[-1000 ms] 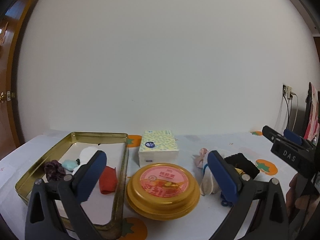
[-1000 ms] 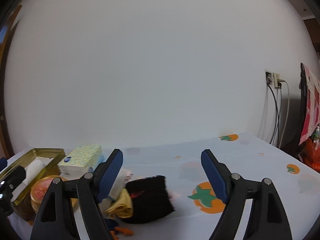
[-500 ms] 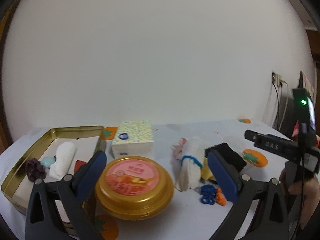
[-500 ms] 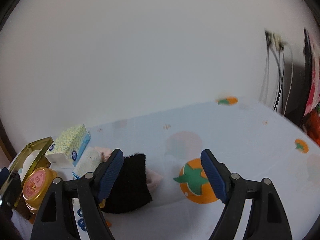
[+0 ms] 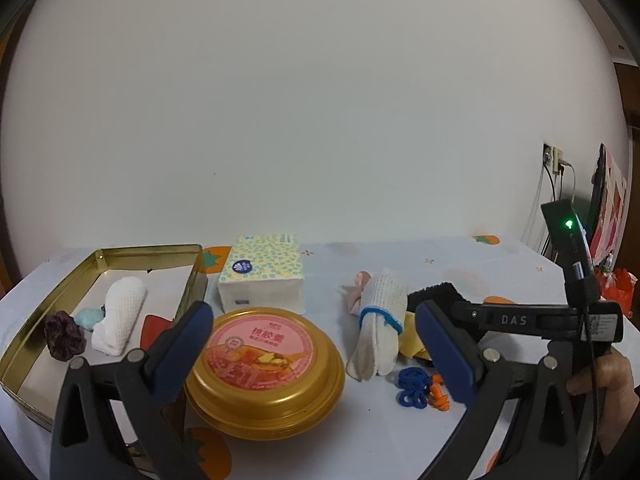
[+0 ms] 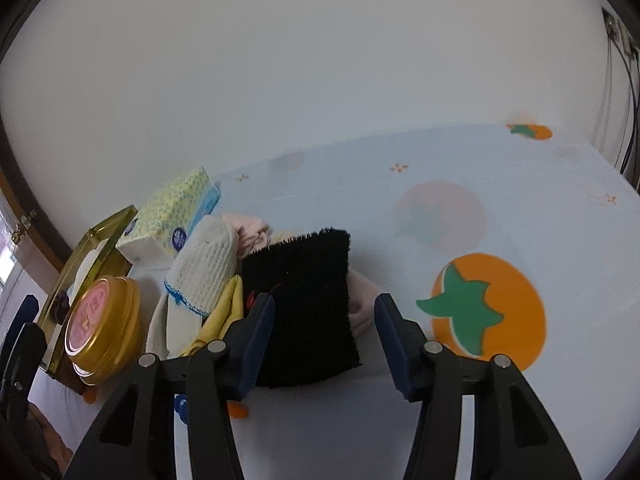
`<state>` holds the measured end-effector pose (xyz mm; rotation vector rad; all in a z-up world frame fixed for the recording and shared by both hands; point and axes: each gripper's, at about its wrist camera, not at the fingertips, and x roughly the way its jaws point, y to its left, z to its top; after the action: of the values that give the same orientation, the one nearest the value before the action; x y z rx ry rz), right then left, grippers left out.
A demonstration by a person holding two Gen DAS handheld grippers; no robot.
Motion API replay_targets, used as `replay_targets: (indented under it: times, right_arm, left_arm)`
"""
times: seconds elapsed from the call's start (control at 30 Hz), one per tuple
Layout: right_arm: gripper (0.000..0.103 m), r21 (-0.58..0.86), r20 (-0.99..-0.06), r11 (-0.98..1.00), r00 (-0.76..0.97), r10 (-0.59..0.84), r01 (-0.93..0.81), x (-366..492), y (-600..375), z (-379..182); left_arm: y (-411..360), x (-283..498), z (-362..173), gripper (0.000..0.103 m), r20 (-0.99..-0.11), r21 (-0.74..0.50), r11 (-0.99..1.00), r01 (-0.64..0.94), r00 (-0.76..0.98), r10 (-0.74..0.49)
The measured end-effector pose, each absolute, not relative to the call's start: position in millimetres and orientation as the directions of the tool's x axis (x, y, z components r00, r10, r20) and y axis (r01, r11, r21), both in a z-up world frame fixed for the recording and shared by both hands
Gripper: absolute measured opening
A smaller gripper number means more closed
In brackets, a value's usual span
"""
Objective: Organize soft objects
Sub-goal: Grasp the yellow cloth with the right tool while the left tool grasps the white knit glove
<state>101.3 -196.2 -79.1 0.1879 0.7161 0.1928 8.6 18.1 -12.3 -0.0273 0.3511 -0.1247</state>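
Right fingers (image 6: 256, 332) closing around black cloth (image 6: 304, 304), left fingers (image 5: 180, 344) spread, empty

We see a table (image 5: 400, 440) under a pale blue cloth printed with orange persimmons. On it lie a gold tin tray (image 5: 36, 332), a round gold tin (image 5: 264, 372), a tissue pack (image 5: 262, 274), a rolled white towel (image 5: 380, 328) bound with a blue band, a black cloth (image 6: 304, 308), a yellow cloth (image 6: 224, 316), a pink cloth (image 6: 248, 232), blue hair ties (image 5: 412, 388) and orange earplugs (image 5: 438, 398).
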Motion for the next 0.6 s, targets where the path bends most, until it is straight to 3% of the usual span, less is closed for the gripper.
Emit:
replay_targets:
  times: [0.07, 0.2, 0.33, 0.4, 0.47, 0.57, 0.6]
  right_arm:
    - [0.055, 0.239, -0.6, 0.967, 0.771, 0.215, -0.083, 95.7, -201.2, -74.0]
    - [0.055, 0.224, -0.485, 0.949, 0.819, 0.305, -0.221, 75.8, -186.3, -55.7]
    - [0.053, 0.146, -0.551, 0.931, 0.755, 0.357, -0.333, 80.2, -149.6, -62.1]
    - [0.036, 0.155, -0.579, 0.919, 0.721, 0.381, -0.361, 87.2, -140.2, -65.7]
    - [0.028, 0.144, -0.638, 0.923, 0.68, 0.363, -0.357, 97.6, -133.9, -72.7]
    - [0.028, 0.165, -0.671, 0.908, 0.631, 0.389, -0.384, 102.4, -131.2, -79.5]
    - [0.022, 0.165, -0.664, 0.906, 0.635, 0.394, -0.389, 99.9, -131.6, -78.4]
  left_arm:
    - [19.0, 8.7, -12.3, 0.102, -0.341, -0.048, 0.992, 0.118, 0.931, -0.127]
    - [19.5, 9.3, -12.5, 0.102, -0.343, -0.047, 0.993, 0.11, 0.932, -0.12]
    - [18.7, 10.3, -13.2, 0.102, -0.348, -0.041, 0.994, 0.103, 0.931, -0.111]
    - [17.2, 10.7, -13.5, 0.102, -0.352, -0.032, 0.994, 0.104, 0.93, -0.108]
    - [16.9, 10.2, -13.4, 0.102, -0.351, -0.029, 0.994, 0.107, 0.93, -0.111]
    - [17.3, 11.4, -13.6, 0.102, -0.357, -0.03, 0.994, 0.107, 0.927, -0.111]
    - [17.5, 12.0, -13.8, 0.102, -0.36, -0.03, 0.994, 0.106, 0.926, -0.109]
